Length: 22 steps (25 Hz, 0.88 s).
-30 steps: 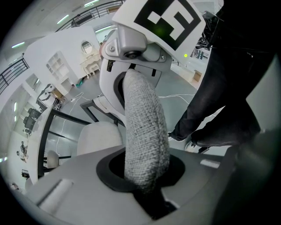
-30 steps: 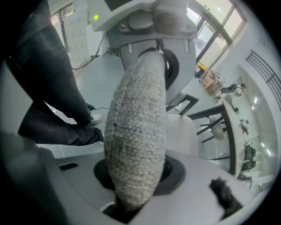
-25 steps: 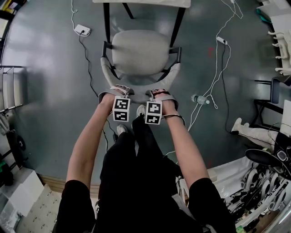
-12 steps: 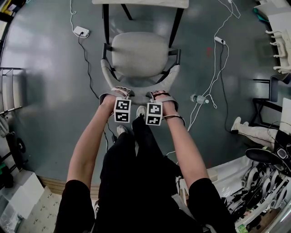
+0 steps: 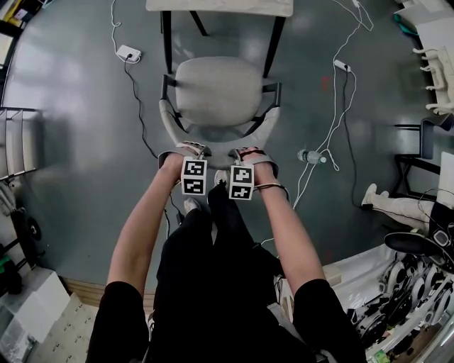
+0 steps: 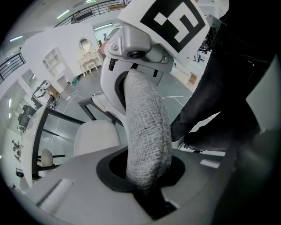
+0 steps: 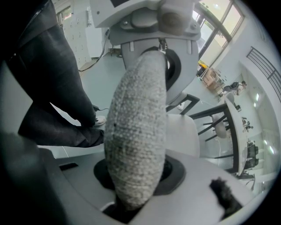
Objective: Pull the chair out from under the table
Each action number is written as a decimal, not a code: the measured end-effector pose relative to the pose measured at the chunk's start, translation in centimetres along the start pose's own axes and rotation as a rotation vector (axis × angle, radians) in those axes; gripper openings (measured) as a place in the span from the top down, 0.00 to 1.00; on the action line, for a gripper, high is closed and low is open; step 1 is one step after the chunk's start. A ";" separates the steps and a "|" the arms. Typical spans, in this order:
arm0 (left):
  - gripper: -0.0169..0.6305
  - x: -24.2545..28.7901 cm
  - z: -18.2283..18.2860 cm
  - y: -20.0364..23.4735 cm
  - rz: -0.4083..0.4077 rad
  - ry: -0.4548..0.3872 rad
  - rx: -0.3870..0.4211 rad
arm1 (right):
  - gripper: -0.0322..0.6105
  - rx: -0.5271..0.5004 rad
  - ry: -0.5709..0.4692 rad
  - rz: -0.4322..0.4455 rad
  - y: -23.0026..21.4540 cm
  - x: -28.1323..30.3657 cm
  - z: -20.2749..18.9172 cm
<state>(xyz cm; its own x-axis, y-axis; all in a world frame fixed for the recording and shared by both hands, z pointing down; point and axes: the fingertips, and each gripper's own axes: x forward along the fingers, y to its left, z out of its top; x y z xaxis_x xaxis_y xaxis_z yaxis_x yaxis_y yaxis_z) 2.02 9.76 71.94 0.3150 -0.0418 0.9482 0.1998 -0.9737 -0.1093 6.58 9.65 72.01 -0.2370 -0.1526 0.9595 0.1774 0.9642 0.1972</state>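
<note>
Grey fabric chair (image 5: 216, 88) on black metal legs, held by its backrest (image 6: 147, 132).
Jaws of the left gripper (image 5: 186, 149) and right gripper (image 5: 248, 152) clamp its curved top rim.

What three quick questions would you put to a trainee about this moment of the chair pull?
1. True or false: the left gripper and right gripper are both shut on the backrest of the chair.
2. What lies on the floor right of the chair in the head view? A) plastic bottle B) broom C) bucket
3. Is the seat under the table?
Key: 1 true. 2 A. 3 No, the seat is out in the open; only the front legs reach the table's edge.
</note>
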 end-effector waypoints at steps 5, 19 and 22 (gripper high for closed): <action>0.86 0.1 0.0 -0.4 -0.004 -0.001 -0.008 | 0.79 -0.004 -0.002 0.001 0.4 0.1 0.2; 0.86 0.0 0.2 -3.0 -0.024 0.003 -0.004 | 0.79 0.008 -0.002 0.009 2.8 -0.1 1.1; 0.86 -0.1 0.2 -3.7 -0.026 0.007 -0.001 | 0.79 0.012 0.000 0.009 3.5 -0.3 1.3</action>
<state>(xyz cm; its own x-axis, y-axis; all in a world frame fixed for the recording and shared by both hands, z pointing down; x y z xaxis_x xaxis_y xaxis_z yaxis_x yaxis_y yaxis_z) 1.46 13.42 72.22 0.3035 -0.0184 0.9526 0.2066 -0.9748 -0.0846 6.00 13.36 72.16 -0.2355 -0.1435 0.9612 0.1678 0.9682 0.1857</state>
